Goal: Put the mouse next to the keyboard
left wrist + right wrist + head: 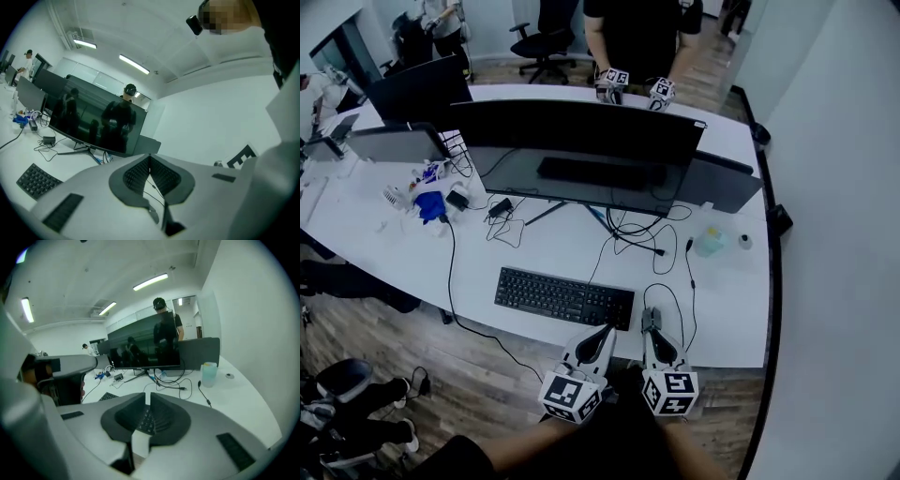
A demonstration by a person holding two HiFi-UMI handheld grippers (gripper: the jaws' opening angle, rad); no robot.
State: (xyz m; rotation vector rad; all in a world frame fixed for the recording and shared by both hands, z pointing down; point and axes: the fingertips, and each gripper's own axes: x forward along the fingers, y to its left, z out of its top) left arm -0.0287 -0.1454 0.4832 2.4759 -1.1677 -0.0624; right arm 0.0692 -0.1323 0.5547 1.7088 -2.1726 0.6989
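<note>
Mouse not to be picked out in any view; it may lie hidden under the right gripper (651,320), but that is a guess. Nearest the camera, both grippers hover over the front edge of the white bench (722,300). The left gripper (605,331) has its ribbed dark fingers clenched tip to tip, and the right gripper's are drawn to a bare slit. Neither pair grasps anything.

The flat black keyboard (564,297) lies with its long axis running left to right, tilted a little. Its right end is just beside the left fingers, while the right fingers sit just off that end, over bare bench. A thin black cable (673,292) loops from the right fingers' tips, possibly the mouse's lead; if so, the right hand is the nearer.

Beyond are a pale translucent bottle (710,242), a tangle of wires, a wide dark glossy monitor (581,131) and a person (637,37) in black across the bench.
</note>
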